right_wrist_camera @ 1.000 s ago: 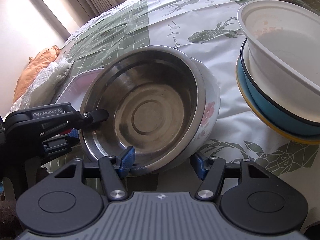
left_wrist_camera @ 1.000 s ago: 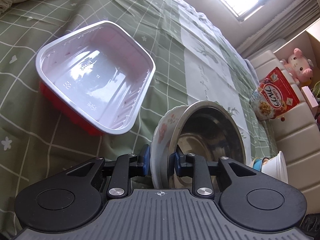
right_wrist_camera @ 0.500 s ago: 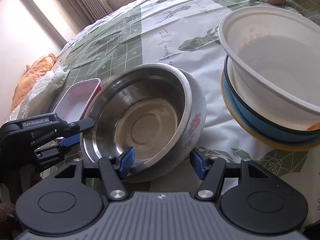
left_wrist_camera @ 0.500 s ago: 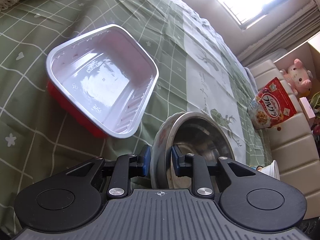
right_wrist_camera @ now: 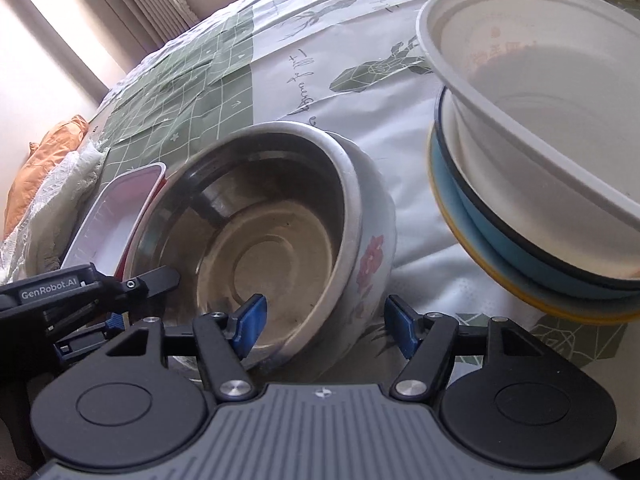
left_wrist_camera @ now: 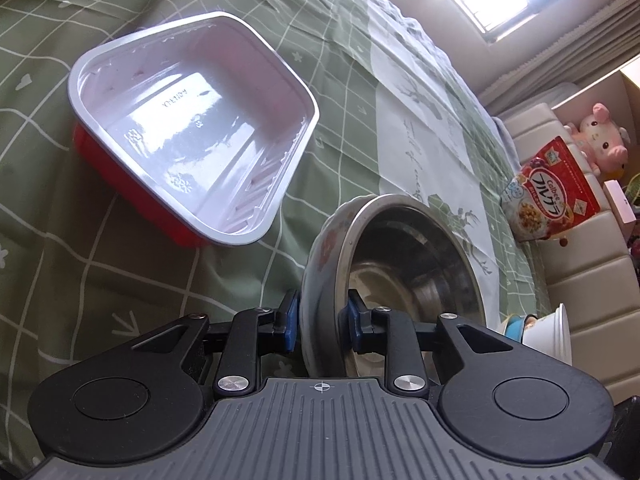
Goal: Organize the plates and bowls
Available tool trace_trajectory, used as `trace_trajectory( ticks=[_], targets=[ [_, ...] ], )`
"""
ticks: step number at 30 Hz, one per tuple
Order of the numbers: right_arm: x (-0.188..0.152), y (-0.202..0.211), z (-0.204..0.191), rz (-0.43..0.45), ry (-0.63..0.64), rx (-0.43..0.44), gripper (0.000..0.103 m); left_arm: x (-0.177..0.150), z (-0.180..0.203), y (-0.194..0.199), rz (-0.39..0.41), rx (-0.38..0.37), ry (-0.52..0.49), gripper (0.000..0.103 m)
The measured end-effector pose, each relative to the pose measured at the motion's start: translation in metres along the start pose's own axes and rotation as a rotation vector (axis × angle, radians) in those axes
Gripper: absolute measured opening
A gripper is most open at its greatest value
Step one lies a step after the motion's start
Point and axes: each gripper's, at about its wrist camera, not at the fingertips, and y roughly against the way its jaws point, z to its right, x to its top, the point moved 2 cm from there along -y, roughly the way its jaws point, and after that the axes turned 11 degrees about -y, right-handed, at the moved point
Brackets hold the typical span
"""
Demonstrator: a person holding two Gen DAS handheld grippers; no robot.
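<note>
Here, left tool (left_wrist_camera: 319,326) pinches the bowl (left_wrist_camera: 400,264) rim.

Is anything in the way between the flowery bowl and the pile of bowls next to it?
Nothing visible. The flowery bowl, with the steel bowl nested in it, is pinched at its rim by the left tongs. Only bare tablecloth lies between it and the white bowl stack. The right tongs are open around its near rim.

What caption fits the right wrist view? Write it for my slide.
Open right gripper straddles the floral bowl nesting a steel bowl, beside stacked bowls.
</note>
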Motion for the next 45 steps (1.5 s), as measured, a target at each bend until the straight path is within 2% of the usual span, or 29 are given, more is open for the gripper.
trace_trajectory(
  ticks=[3, 7, 15, 20, 23, 26, 29, 31, 33, 35, 39, 42, 45],
  targets=[
    [-0.006, 0.000, -0.011, 0.020, 0.039, -0.022, 0.064, 0.000, -0.001, -0.003, -0.007, -0.001, -0.002, 0.027],
    [-0.010, 0.001, -0.016, -0.008, 0.063, 0.015, 0.063, 0.002, -0.006, 0.002, 0.008, 0.008, 0.007, 0.027],
    [-0.008, 0.011, -0.010, -0.028, 0.070, 0.033, 0.063, 0.000, -0.003, 0.010, 0.014, 0.027, 0.016, 0.026],
    [-0.003, 0.048, -0.003, -0.049, 0.114, 0.117, 0.064, 0.002, 0.008, 0.038, 0.104, 0.092, 0.000, 0.026],
    [0.005, 0.086, -0.005, 0.022, 0.202, 0.169, 0.064, 0.005, 0.022, 0.061, 0.202, 0.076, -0.029, 0.026],
    [0.018, 0.128, -0.003, 0.114, 0.290, 0.221, 0.064, 0.007, 0.051, 0.081, 0.297, 0.064, -0.126, 0.026],
    [0.035, 0.165, 0.009, 0.242, 0.340, 0.219, 0.065, 0.002, 0.083, 0.087, 0.336, -0.012, -0.195, 0.022],
    [0.047, 0.180, 0.020, 0.323, 0.364, 0.166, 0.067, -0.003, 0.103, 0.083, 0.331, -0.058, -0.219, 0.020],
    [0.058, 0.187, 0.032, 0.384, 0.402, 0.081, 0.067, -0.007, 0.125, 0.073, 0.293, -0.084, -0.255, 0.018],
    [0.068, 0.190, 0.045, 0.430, 0.420, 0.008, 0.067, -0.013, 0.146, 0.061, 0.247, -0.085, -0.295, 0.018],
    [0.082, 0.188, 0.079, 0.494, 0.394, -0.068, 0.070, -0.022, 0.181, 0.042, 0.205, -0.076, -0.394, 0.017],
    [0.091, 0.173, 0.101, 0.445, 0.369, -0.095, 0.073, -0.026, 0.204, 0.024, 0.132, -0.061, -0.457, 0.017],
    [0.095, 0.156, 0.118, 0.389, 0.336, -0.078, 0.073, -0.027, 0.217, 0.006, 0.066, 0.006, -0.482, 0.018]
  ],
)
